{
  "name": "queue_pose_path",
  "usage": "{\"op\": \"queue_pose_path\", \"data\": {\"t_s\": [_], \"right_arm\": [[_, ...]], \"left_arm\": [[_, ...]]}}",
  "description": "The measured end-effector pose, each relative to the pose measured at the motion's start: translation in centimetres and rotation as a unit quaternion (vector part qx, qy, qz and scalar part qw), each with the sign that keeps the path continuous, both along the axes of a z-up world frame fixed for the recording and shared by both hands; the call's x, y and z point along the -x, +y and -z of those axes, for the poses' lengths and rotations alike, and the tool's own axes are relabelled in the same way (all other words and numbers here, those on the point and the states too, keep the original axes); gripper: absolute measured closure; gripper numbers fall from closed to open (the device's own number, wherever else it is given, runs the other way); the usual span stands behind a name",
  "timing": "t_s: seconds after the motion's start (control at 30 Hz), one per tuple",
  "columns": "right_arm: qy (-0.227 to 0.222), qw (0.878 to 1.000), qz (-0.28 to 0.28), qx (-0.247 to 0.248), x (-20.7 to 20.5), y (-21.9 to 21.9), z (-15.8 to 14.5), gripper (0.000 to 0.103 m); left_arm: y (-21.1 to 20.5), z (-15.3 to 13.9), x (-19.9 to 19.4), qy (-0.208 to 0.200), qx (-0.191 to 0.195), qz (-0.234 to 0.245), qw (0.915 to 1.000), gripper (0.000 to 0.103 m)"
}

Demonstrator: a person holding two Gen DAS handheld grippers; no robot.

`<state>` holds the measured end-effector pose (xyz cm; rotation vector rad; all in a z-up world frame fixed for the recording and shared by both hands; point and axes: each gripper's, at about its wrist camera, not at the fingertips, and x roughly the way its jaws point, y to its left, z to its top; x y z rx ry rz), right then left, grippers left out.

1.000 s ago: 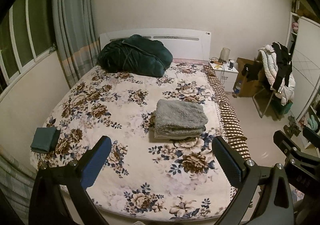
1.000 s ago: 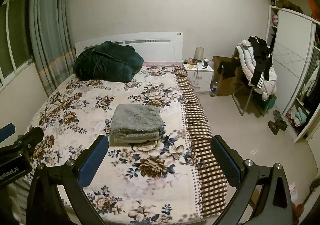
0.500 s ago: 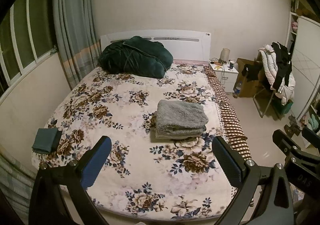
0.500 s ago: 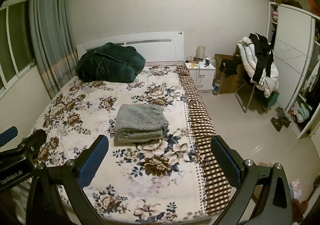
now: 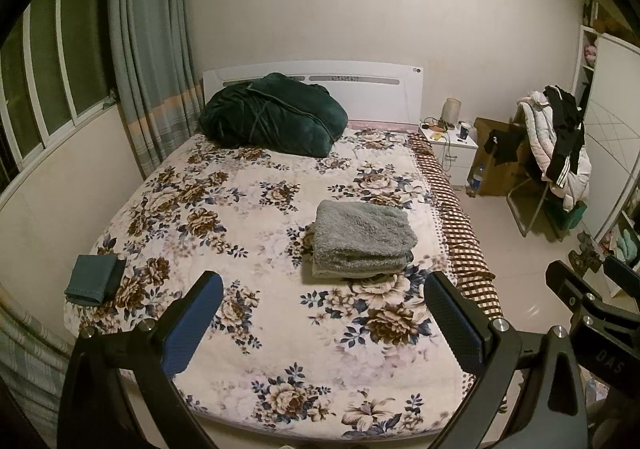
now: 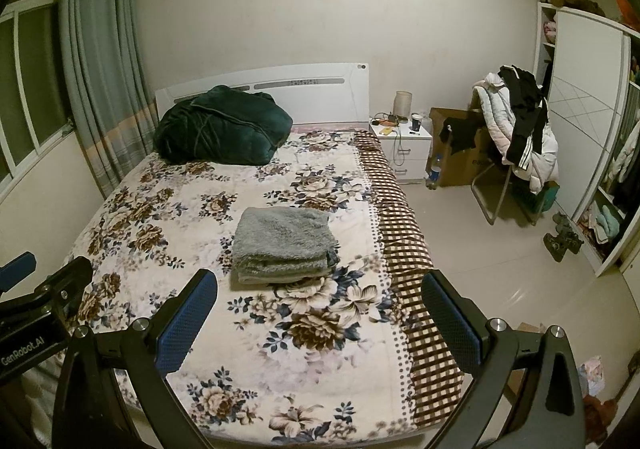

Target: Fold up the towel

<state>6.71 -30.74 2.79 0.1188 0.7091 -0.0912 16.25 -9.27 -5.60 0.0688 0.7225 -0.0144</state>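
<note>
A fluffy grey towel [image 5: 362,239] [image 6: 283,243] lies folded into a thick stack on the floral bedspread [image 5: 256,217] [image 6: 192,217], toward the bed's right side. My left gripper [image 5: 322,305] hovers open above the foot of the bed, well short of the towel, nothing between its blue-padded fingers. My right gripper [image 6: 318,303] is also open and empty, held back from the towel at about the same distance. A small folded teal cloth [image 5: 95,279] rests at the bed's near left corner.
A dark green bundled duvet [image 5: 274,115] sits against the white headboard. A white nightstand [image 6: 404,147], cardboard box and a chair heaped with clothes [image 6: 520,129] stand right of the bed. A wardrobe [image 6: 592,121] lines the right wall; curtains and a window are at left.
Both grippers have drawn back slightly from the bed and drifted a little; the towel appears a bit farther away. Both stay open and empty.
</note>
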Motion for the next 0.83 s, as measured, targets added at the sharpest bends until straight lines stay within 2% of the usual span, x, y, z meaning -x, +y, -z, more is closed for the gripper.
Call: {"op": "queue_pose_path", "data": {"t_s": [0.83], "right_arm": [[-0.002, 1.000, 0.001, 0.000, 0.15, -0.05, 0.15, 0.000]], "left_arm": [[-0.21, -0.55, 0.76, -0.005, -0.003, -0.002, 1.0000, 0.000]]}}
